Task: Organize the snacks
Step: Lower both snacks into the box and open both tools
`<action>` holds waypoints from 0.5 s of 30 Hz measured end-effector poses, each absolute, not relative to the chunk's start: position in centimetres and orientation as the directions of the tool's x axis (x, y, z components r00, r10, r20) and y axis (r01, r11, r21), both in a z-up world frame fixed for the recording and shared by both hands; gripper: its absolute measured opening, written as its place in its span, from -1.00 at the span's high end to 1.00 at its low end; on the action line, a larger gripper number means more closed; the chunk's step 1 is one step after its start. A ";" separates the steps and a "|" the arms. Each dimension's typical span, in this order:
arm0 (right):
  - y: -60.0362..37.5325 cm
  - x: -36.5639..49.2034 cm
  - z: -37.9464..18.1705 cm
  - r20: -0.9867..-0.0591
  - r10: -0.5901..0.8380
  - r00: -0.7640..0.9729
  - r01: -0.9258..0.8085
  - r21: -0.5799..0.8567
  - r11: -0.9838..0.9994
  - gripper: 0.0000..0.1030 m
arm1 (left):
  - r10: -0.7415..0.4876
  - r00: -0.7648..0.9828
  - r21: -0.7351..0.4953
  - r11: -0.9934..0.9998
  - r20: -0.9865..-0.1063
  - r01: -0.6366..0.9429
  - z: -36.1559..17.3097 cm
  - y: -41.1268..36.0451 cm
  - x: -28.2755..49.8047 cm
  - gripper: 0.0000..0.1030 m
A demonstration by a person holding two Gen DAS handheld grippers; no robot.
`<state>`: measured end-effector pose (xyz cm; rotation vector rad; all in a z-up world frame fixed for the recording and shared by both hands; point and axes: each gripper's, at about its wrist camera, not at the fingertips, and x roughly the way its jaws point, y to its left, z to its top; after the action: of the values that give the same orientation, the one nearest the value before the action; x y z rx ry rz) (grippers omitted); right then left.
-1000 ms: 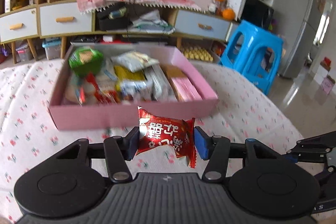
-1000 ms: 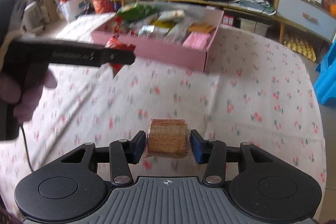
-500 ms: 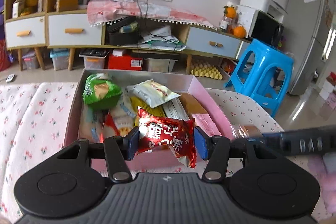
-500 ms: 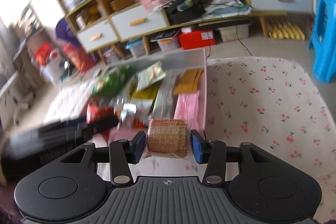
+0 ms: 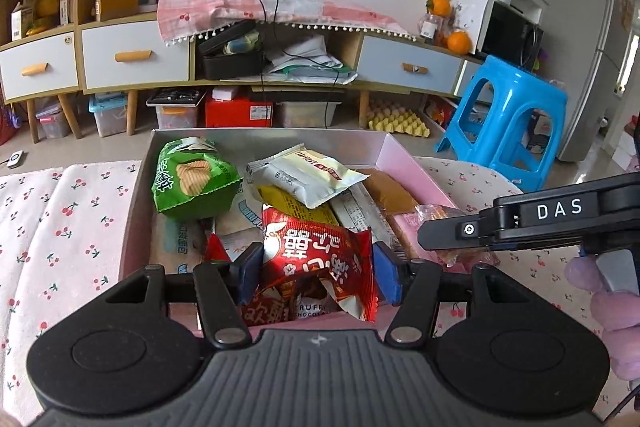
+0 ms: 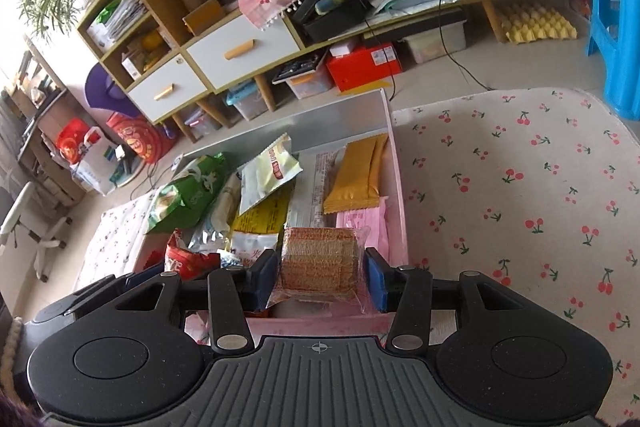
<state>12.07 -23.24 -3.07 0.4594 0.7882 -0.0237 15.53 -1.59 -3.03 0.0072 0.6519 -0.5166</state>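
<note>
Easing both loads over the pink cardboard box (image 5: 404, 157): left hand-held gripper (image 5: 318, 277) loosening around the red foil snack packet (image 5: 320, 255), right hand-held gripper (image 6: 320, 277) loosening around the clear-wrapped brown wafer block (image 6: 318, 259). Drops look imminent.

Red foil snack packet (image 5: 320, 259) with white characters, crumpled, upright between two blue pads, low over near end of pink box (image 5: 404, 157). Clear-wrapped stack of brown wafer biscuits (image 6: 318, 261), squarish, upright, above near right corner of same box. Box open, pink outside, grey inside, on cherry-print surface (image 6: 520, 195), filled with loose snacks: green chip bag (image 5: 192, 183) puffed at far left; white packet (image 5: 306, 175) tilted over yellow packet (image 5: 296, 205); mustard-brown sachet (image 6: 358, 177) flat along right wall; pink packet (image 6: 362, 223) just below it; silver packets in middle, partly hidden.
</note>
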 end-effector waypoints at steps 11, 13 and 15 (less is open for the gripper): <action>-24.2 11.6 -1.9 -0.663 0.148 0.734 0.206 0.426 0.881 -0.27 | -0.453 0.682 -0.136 0.874 -0.575 0.466 -2.5 -1.7 15.2 -0.53; -24.0 11.4 -1.4 -0.662 0.141 0.736 0.206 0.417 0.885 -0.32 | -0.448 0.683 -0.136 0.877 -0.577 0.460 -2.0 -1.6 14.9 -0.61; -23.8 10.9 -0.9 -0.666 0.133 0.734 0.205 0.404 0.891 -0.34 | -0.446 0.680 -0.144 0.879 -0.582 0.454 -1.6 -1.5 14.4 -0.72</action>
<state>10.95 -23.75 -0.91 0.4804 0.7529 -0.0411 14.44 -1.53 -1.57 0.0121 0.6497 -0.5052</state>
